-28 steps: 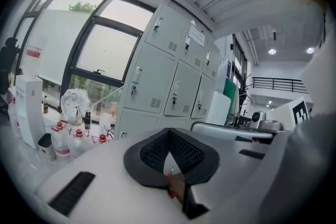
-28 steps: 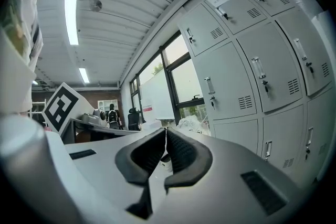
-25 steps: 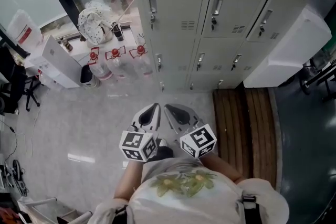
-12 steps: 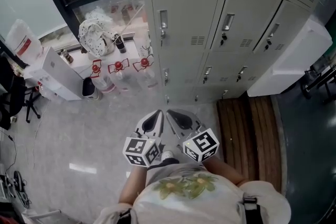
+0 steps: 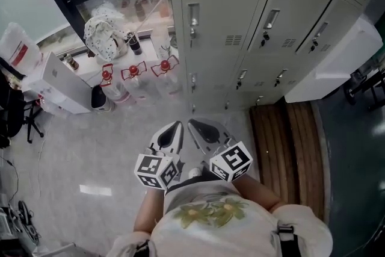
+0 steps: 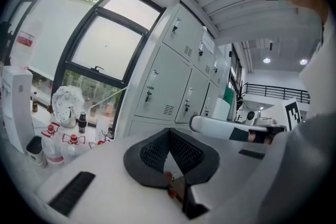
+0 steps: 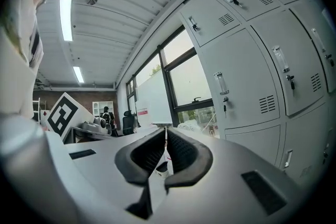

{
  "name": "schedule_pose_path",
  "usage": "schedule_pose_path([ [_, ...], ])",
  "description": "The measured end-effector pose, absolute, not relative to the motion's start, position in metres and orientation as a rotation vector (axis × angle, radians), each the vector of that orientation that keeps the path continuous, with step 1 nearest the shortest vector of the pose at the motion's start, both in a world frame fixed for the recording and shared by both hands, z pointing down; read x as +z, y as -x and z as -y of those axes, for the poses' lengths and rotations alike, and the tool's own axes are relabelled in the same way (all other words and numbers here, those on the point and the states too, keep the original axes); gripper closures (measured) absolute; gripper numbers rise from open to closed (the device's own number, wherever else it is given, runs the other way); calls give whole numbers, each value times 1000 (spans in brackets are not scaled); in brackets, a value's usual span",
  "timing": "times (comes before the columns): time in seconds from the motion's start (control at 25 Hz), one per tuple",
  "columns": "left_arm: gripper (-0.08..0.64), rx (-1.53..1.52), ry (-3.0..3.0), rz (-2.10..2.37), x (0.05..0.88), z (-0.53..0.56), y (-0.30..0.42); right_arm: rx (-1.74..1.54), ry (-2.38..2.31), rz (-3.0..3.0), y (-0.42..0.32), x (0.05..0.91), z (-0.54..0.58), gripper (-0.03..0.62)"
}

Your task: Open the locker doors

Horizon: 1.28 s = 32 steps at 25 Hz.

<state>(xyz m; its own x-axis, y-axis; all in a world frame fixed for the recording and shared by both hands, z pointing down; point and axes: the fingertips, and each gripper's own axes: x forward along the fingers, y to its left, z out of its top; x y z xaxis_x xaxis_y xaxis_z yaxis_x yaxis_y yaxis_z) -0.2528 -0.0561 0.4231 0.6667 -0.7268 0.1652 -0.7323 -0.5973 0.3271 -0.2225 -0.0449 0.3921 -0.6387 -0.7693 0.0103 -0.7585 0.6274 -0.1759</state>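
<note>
The grey lockers (image 5: 240, 27) stand ahead with all their doors closed, an upper row over a lower one. The nearest upper door (image 5: 219, 15) has a chrome handle (image 5: 193, 18) with a keyhole beneath; in the left gripper view these doors (image 6: 163, 86) lie straight ahead, and in the right gripper view the door (image 7: 252, 76) is to the right. My left gripper (image 5: 177, 125) and right gripper (image 5: 191, 124) are held side by side in front of the person's chest, well short of the lockers. Both are shut with nothing in them: left gripper (image 6: 169, 131), right gripper (image 7: 166, 129).
Several red-capped water bottles (image 5: 135, 78) stand on the floor left of the lockers, beside a white box (image 5: 60, 78) and a dotted bag (image 5: 105, 33). A slatted wooden platform (image 5: 283, 141) lies at the right, with a white unit (image 5: 337, 63) against the lockers. An office chair (image 5: 15, 117) is at far left.
The person has stepped closer to the lockers, which now sit lower and larger in the head view. Both grippers travelled along together, side by side and shut.
</note>
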Motion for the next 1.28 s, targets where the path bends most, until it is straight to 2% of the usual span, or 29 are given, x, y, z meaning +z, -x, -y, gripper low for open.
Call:
schedule_pose_path([
  [0.44,531,24,-2535,1085,424,105,235,-300,1313,-2751,211,395,100,560],
  [0.84,531,44,-2557,1103,412,171,228,-216,1325,-2723,201,372,177,558],
  [1.04,531,47,-2561,1106,410,191,226,-208,1361,-2707,192,368,205,484],
  [1.28,531,46,-2566,1110,408,209,226,-182,1383,-2693,185,362,232,466],
])
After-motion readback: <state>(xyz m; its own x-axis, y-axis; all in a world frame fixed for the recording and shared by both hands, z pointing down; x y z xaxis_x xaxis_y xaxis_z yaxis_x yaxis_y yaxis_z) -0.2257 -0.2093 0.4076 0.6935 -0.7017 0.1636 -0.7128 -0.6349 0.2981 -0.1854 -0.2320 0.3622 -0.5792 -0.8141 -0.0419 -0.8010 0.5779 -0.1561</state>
